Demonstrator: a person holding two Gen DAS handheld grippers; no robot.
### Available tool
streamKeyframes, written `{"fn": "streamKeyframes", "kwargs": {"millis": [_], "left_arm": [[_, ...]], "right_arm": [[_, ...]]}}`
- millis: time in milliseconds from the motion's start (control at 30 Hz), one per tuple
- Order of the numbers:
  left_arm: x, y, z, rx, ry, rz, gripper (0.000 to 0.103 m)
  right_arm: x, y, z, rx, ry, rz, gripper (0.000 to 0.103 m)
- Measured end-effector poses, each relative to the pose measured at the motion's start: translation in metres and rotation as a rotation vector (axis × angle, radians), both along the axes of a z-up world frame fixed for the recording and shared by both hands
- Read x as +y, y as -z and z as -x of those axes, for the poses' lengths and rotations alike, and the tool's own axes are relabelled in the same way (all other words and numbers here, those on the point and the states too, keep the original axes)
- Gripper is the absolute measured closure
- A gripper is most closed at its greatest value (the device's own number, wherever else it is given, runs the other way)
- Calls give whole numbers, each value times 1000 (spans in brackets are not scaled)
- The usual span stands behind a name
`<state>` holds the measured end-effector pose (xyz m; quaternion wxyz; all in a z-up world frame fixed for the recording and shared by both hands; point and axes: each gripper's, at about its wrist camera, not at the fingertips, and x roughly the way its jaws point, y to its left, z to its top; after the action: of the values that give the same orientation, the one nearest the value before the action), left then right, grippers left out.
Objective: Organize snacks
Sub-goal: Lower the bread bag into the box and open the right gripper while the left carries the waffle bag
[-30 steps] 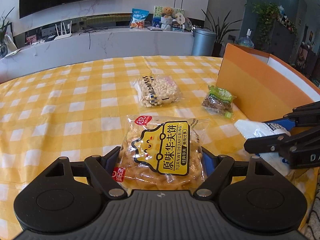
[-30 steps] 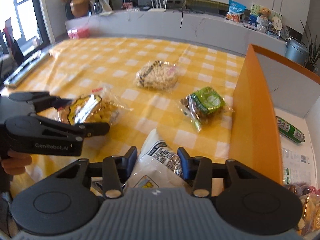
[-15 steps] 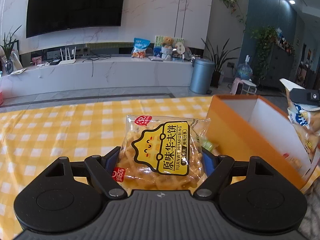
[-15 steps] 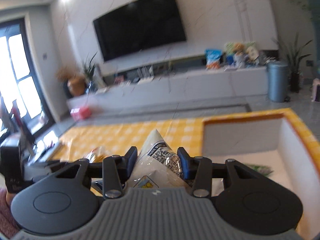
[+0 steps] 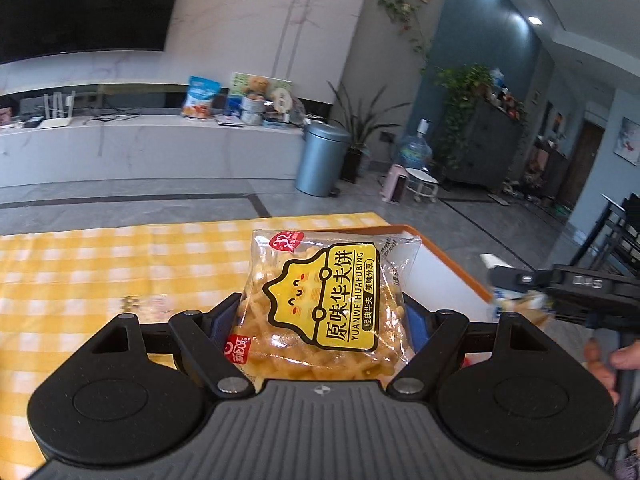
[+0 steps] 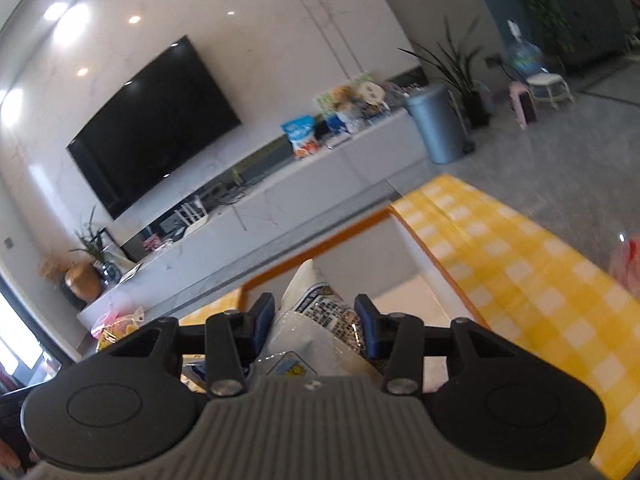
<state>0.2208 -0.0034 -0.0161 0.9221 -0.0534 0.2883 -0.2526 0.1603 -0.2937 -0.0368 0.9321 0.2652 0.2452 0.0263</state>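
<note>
Left gripper (image 5: 324,312): jaws wide, clamped on waffle bag (image 5: 320,304), held above the tablecloth (image 5: 100,264) beside the box (image 5: 440,276). Right gripper (image 6: 316,316): jaws part closed on white bag (image 6: 316,320), over the box mouth. Best lower each inside the walls before releasing, one after the other.

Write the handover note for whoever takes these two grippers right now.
Left gripper: shut on the waffle-snack bag, held up near the orange box.
Right gripper: shut on a white snack bag, above the box's open top.
Done: both bags lifted off the checked tablecloth.
Left: drop both bags into the box. Other snacks on the table are out of view now; check for them.
</note>
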Motion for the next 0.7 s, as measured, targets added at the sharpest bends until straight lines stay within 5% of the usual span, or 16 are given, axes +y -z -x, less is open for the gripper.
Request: {"fn": "streamKeyframes", "kwargs": {"millis": [233,467,700], "left_arm": [[-23,7,-12,20,24,-12,11],[-32,4,-19,23,-4,-87,11],[-21,4,-20,43,-46,-93,11]], "right_arm": [[1,9,-46,3,-35,-27,60],[16,27,-108,121,-118,-63,60],[32,41,-128,176,-165,-149,59]]}}
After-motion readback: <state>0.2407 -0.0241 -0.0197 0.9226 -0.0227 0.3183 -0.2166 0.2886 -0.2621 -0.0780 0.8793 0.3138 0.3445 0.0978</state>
